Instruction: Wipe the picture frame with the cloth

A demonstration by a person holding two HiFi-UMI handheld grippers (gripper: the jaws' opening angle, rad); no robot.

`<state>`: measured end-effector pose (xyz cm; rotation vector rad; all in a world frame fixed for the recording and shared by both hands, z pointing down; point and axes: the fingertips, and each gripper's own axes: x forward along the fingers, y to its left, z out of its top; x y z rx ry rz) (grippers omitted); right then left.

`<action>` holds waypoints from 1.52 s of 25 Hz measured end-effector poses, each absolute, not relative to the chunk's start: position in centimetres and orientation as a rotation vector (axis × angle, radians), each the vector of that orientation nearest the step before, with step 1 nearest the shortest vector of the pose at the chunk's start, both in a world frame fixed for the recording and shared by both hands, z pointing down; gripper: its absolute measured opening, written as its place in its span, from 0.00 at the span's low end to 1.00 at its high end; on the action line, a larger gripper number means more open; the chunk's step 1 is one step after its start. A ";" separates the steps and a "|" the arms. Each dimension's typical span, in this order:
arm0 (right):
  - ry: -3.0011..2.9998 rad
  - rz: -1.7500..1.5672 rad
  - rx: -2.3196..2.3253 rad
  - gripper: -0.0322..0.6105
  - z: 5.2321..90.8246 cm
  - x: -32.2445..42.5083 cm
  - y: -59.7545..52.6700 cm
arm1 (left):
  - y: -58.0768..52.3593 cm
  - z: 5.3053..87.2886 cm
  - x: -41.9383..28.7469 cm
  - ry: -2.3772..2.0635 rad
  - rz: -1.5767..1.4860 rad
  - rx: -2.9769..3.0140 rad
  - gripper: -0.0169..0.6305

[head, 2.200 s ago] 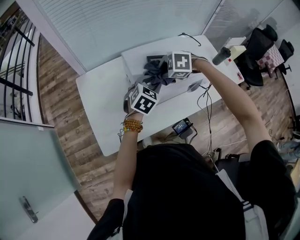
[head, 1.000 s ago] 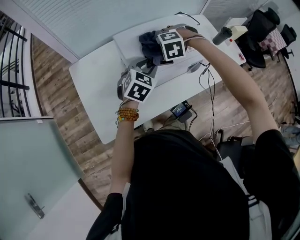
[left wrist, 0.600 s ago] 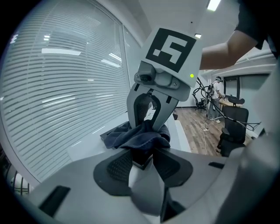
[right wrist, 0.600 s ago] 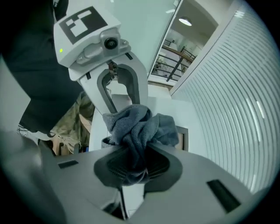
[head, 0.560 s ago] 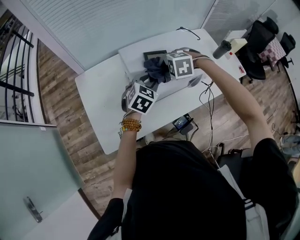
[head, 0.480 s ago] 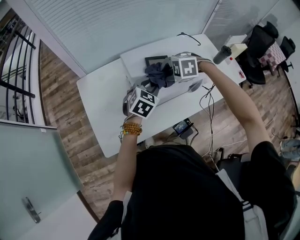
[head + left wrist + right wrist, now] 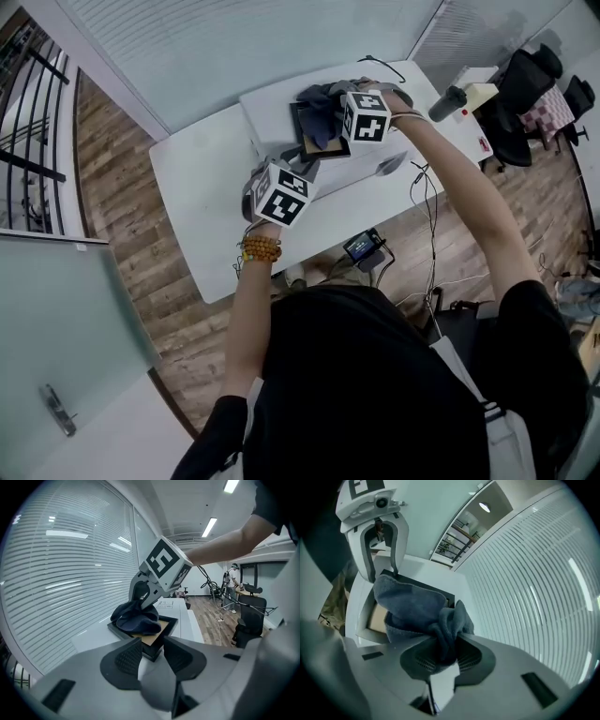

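Observation:
A black picture frame (image 7: 320,146) with a tan middle lies on a white raised box (image 7: 269,105). My left gripper (image 7: 301,165) is shut on its near corner; in the left gripper view that corner (image 7: 154,651) sits between the pads. A dark grey cloth (image 7: 321,97) rests bunched on the far part of the frame, and my right gripper (image 7: 336,105) is shut on it. In the right gripper view the cloth (image 7: 417,605) spills from the jaws over the frame (image 7: 376,617), with the left gripper (image 7: 382,572) beyond. The left gripper view shows the cloth (image 7: 136,618) on the frame (image 7: 170,622).
The box stands on a white table (image 7: 195,192) beside a wall of blinds. A cable (image 7: 379,66), a dark bottle (image 7: 444,103) and a silver object (image 7: 390,167) lie to the right. Office chairs (image 7: 525,94) stand beyond, and a small device (image 7: 361,247) sits on the wooden floor.
My right gripper has carried the cloth from the frame's middle to its far side, uncovering the tan middle. The left gripper keeps its hold on the corner.

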<state>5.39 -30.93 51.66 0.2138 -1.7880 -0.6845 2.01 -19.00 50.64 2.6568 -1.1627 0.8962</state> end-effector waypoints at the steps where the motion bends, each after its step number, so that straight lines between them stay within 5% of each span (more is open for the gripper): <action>1: -1.797 -0.676 0.209 0.15 51.7 5.2 -30.7 | -19.2 50.6 2.0 -1.166 0.898 2.656 0.25; 31: -1.893 -0.510 -0.045 0.12 52.3 2.3 -20.7 | -19.2 50.9 1.8 -1.166 0.909 2.678 0.26; 38: -2.168 -0.361 0.368 0.15 50.9 3.0 -21.5 | -18.7 50.5 1.9 -1.186 0.785 2.713 0.26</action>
